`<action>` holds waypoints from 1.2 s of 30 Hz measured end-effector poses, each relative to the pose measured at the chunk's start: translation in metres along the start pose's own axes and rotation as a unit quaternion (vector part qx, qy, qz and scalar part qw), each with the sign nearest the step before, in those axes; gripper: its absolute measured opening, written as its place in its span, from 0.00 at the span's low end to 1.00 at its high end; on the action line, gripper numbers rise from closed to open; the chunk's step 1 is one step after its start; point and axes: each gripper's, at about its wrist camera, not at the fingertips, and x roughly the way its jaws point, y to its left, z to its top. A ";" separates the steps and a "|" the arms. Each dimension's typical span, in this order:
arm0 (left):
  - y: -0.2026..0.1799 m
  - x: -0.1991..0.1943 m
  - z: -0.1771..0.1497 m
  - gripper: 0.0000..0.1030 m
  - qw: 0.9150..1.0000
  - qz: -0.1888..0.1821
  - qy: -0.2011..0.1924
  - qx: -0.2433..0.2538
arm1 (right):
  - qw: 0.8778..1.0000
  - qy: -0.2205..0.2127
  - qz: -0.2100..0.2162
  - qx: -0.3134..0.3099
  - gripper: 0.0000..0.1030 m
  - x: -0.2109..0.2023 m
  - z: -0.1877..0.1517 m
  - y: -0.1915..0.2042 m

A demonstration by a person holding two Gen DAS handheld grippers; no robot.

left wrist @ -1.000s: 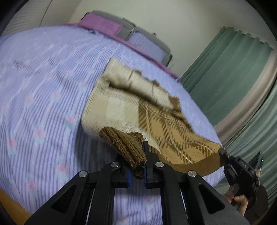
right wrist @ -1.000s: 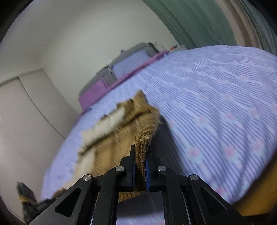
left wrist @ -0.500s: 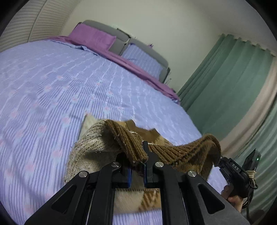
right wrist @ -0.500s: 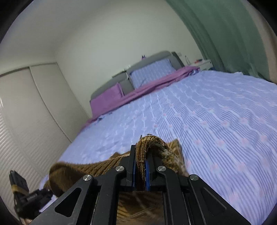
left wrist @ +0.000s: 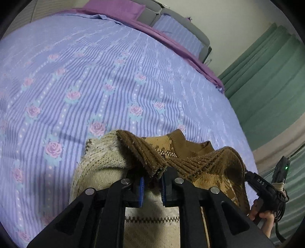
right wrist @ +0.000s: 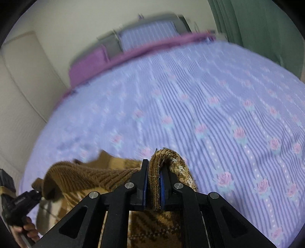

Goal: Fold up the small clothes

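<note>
A small brown and cream knitted sweater (left wrist: 106, 158) lies on the bed, folded over on itself. My left gripper (left wrist: 152, 180) is shut on its brown ribbed hem (left wrist: 150, 158) at the left corner. My right gripper (right wrist: 154, 183) is shut on the same ribbed hem (right wrist: 154, 171) at the right corner; it also shows in the left wrist view (left wrist: 246, 173). The hem stretches between the two grippers (right wrist: 89, 175), held low over the sweater's cream body. The left gripper shows at the left edge of the right wrist view (right wrist: 36, 192).
The bed has a lilac striped cover with pink roses (left wrist: 95, 76). Purple and striped pillows (left wrist: 118, 7) lie against a grey headboard (left wrist: 190, 26). Green curtains (left wrist: 270, 80) hang to the right. A pale wardrobe (right wrist: 21, 99) stands to the left.
Both grippers carried the hem up and forward over the sweater, folding the bottom half toward the collar, and have come down lower over the bed.
</note>
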 end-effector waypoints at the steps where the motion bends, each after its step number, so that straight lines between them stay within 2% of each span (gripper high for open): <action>1: -0.004 -0.006 0.002 0.19 1.000 0.006 -0.002 0.011 | 1.000 -0.003 -0.006 -0.013 0.10 -0.004 0.001 0.003; 2: -0.008 -0.011 0.005 0.22 1.000 0.016 -0.011 0.021 | 1.000 -0.006 -0.014 -0.025 0.10 -0.009 0.002 0.006; 4: -0.014 -0.028 0.014 0.52 0.997 0.044 -0.052 0.042 | 0.999 -0.007 -0.025 -0.046 0.12 -0.015 0.006 0.012; 5: -0.016 -0.033 0.024 0.56 0.994 0.059 -0.073 0.048 | 0.998 0.008 -0.028 -0.048 0.15 -0.013 0.011 0.015; 8: -0.018 -0.040 0.040 0.56 0.993 0.068 -0.080 0.046 | 0.996 0.078 -0.037 -0.024 0.24 0.005 0.026 0.014; 10: -0.022 -0.044 0.040 0.55 0.993 0.068 -0.085 0.048 | 0.995 0.089 -0.041 -0.023 0.25 0.007 0.031 0.018; 12: -0.026 -0.046 0.036 0.55 0.994 0.049 -0.087 0.048 | 0.994 0.095 -0.043 -0.045 0.32 0.006 0.032 0.028; 15: -0.030 -0.041 0.031 0.55 0.995 0.036 -0.082 0.042 | 0.994 0.097 -0.046 -0.038 0.55 0.013 0.047 0.030; 16: -0.031 -0.040 0.031 0.55 0.995 0.037 -0.080 0.043 | 0.994 0.091 -0.053 -0.032 0.68 0.016 0.055 0.027; 17: -0.033 -0.037 0.028 0.55 0.995 0.042 -0.077 0.048 | 0.994 0.086 -0.061 -0.020 0.73 0.018 0.062 0.022; 19: -0.036 -0.035 0.024 0.54 0.995 0.047 -0.072 0.056 | 0.995 0.081 -0.064 0.012 0.73 0.020 0.076 0.010; 22: -0.042 -0.034 0.016 0.52 0.993 0.056 -0.066 0.081 | 0.997 0.042 -0.058 0.032 0.73 0.000 0.084 -0.002; 26: -0.043 -0.047 0.007 0.52 0.991 0.053 -0.081 0.093 | 0.997 0.007 -0.070 -0.035 0.73 -0.033 0.071 0.010; 29: -0.033 -0.049 -0.007 0.52 0.991 0.049 -0.093 0.088 | 0.995 -0.005 -0.047 -0.089 0.73 -0.057 0.038 0.025; 31: -0.023 -0.039 -0.011 0.52 0.991 0.066 -0.081 0.081 | 0.994 -0.014 0.006 -0.107 0.73 -0.064 0.010 0.036; 32: -0.019 -0.032 -0.014 0.52 0.988 0.095 -0.083 0.088 | 0.993 -0.014 0.014 -0.114 0.73 -0.063 -0.004 0.041; 33: -0.016 -0.029 -0.016 0.52 0.983 0.125 -0.091 0.100 | 0.992 -0.016 0.000 -0.125 0.73 -0.059 -0.017 0.045; 35: -0.009 -0.022 -0.020 0.52 0.964 0.203 -0.105 0.134 | 0.986 -0.016 -0.049 -0.157 0.73 -0.049 -0.038 0.049; 36: -0.004 -0.019 -0.019 0.51 0.957 0.224 -0.106 0.150 | 0.983 -0.007 -0.065 -0.170 0.73 -0.042 -0.047 0.051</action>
